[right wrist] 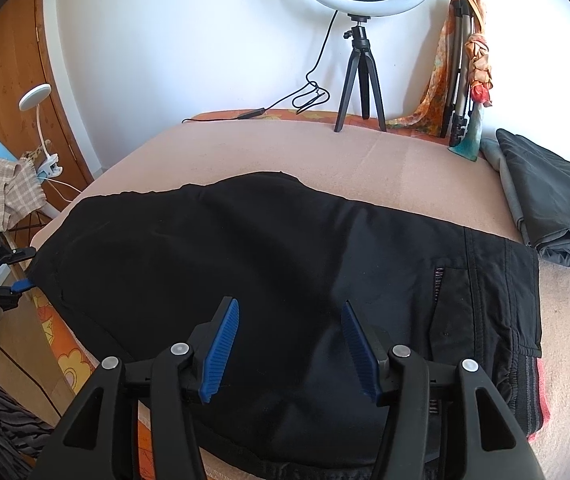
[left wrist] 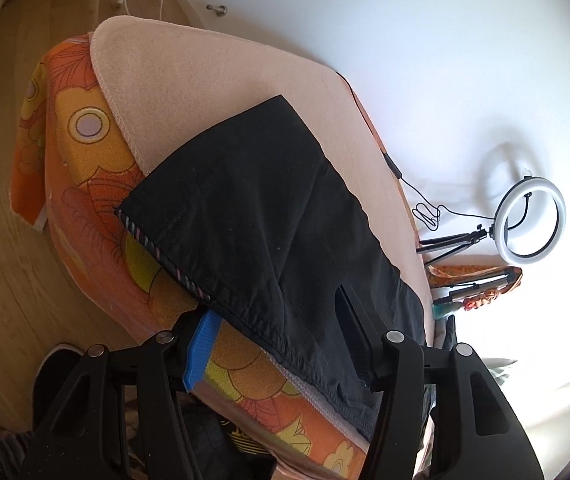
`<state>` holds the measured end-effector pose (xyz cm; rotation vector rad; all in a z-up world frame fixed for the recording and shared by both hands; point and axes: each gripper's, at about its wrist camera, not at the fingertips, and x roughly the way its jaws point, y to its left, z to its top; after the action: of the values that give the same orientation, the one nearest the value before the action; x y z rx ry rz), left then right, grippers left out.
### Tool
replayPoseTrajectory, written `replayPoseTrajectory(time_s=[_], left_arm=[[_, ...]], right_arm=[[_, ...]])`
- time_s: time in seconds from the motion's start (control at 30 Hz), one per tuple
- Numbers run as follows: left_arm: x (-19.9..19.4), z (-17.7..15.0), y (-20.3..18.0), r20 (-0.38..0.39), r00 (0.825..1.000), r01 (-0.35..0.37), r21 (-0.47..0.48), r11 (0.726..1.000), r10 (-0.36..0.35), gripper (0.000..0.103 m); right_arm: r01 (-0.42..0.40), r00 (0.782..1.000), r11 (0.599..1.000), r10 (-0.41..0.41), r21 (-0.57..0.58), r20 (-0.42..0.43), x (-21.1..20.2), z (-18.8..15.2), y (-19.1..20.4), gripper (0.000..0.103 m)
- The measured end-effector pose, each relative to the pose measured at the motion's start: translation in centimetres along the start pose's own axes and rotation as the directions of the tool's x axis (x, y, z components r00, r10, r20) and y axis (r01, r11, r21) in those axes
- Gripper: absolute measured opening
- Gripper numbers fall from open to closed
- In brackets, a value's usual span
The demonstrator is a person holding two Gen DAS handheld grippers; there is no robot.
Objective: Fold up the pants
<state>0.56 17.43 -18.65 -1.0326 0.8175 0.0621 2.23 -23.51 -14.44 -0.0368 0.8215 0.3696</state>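
Observation:
Black pants [right wrist: 245, 248] lie flat across a beige blanket [right wrist: 365, 160], with the striped waistband [right wrist: 529, 392] at the right. My right gripper [right wrist: 291, 344] hovers over their near edge, open, both blue pads bare. In the left wrist view the pants [left wrist: 269, 208] reach the bed's edge, a striped trim [left wrist: 165, 256] along the side. My left gripper [left wrist: 275, 312] straddles that edge with its jaws apart. Its blue pad [left wrist: 201, 352] sits beside the mattress, clear of the cloth. The other finger is partly hidden against the black fabric. That left gripper [right wrist: 17, 286] also shows at the far left of the right wrist view.
A ring light on a small tripod [right wrist: 359, 60] stands by the wall, its cable [right wrist: 309, 96] trailing left. A scarf-wrapped tripod [right wrist: 461, 60] leans beside it. A folded grey garment [right wrist: 557, 216] lies at the right. The floral mattress [left wrist: 97, 184] drops to a wooden floor [left wrist: 5, 240].

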Motion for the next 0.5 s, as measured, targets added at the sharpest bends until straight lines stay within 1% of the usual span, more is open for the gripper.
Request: replayPoseTrajectory(time_s=[0.1, 0.2, 0.33, 0.4, 0.5], left_arm=[[0.5, 0.1, -0.8, 0.02, 1.0, 0.005, 0.022, 1.0, -0.006, 0.057], [0.9, 0.4, -1.8, 0.042, 0.999, 0.004, 0.062, 0.998, -0.007, 0.056], [1.0, 1.1, -2.3, 0.072, 0.997, -0.01, 0.104, 0.995, 0.003, 0.056], [0.7, 1.3, -2.1, 0.099, 0.995, -0.028, 0.113, 0.993, 0.017, 0.056], [1.0, 1.8, -1.4, 0.106, 0.993, -0.056, 0.103, 0.993, 0.045, 0.056]], right_arm=[[-0.019, 1.0, 0.998, 0.02, -0.052, 0.007, -0.1, 0.4, 1.5, 0.056], [-0.008, 0.999, 0.994, 0.012, -0.109, 0.034, -0.2, 0.7, 3.3, 0.055], [-0.033, 0.999, 0.993, 0.035, -0.111, 0.022, 0.4, 0.9, 4.2, 0.055], [-0.027, 0.999, 0.992, 0.03, -0.121, 0.018, 0.6, 0.7, 4.4, 0.055], [-0.028, 0.999, 0.992, 0.03, -0.121, 0.013, 0.8, 0.6, 4.3, 0.055]])
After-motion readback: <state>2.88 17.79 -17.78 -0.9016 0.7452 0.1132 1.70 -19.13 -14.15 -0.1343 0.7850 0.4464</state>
